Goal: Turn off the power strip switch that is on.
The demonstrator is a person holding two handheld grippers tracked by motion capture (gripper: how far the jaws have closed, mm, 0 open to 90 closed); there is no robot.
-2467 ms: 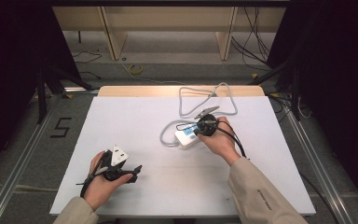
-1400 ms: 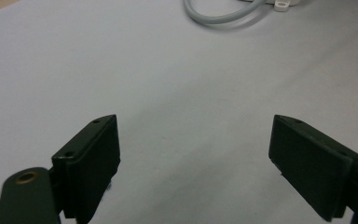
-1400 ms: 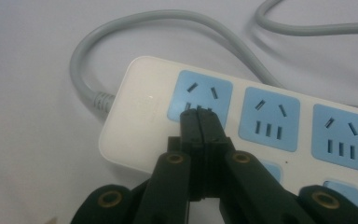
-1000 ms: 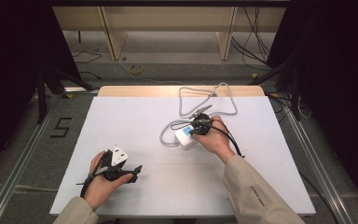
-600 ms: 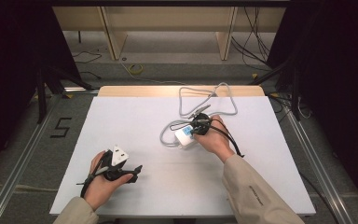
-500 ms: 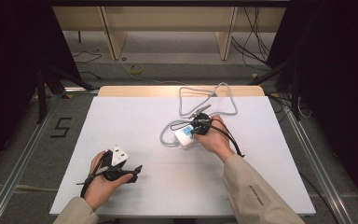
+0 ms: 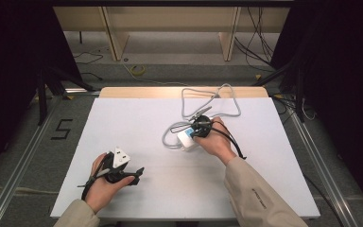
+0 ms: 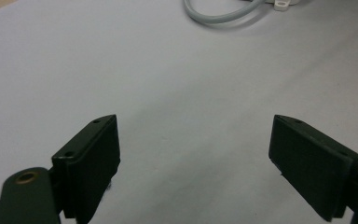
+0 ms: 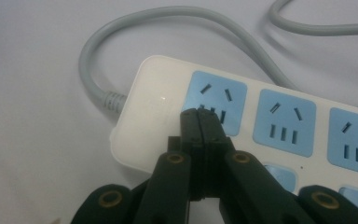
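Observation:
A white power strip (image 9: 158, 116) with blue socket faces lies on the white table, its grey cable (image 9: 135, 28) looping away from its end. My right gripper (image 9: 199, 116) is shut, jaws pressed together with nothing between them, their tips just over the strip's end by the first socket. In the high view the right gripper (image 7: 199, 130) sits over the power strip (image 7: 185, 139) right of the table's middle. My left gripper (image 7: 134, 174) rests near the front left, open; in its own view the left gripper (image 8: 193, 163) has its pads wide apart over bare table.
The grey cable (image 7: 217, 101) makes loops toward the table's back edge. The white table top (image 7: 137, 118) has a wooden strip along its far edge. Metal rails run along both sides, and cables lie on the floor beyond.
The right hand shifted slightly left over the power strip's end between the earliest frame and one second ago. Since then nothing has visibly moved.

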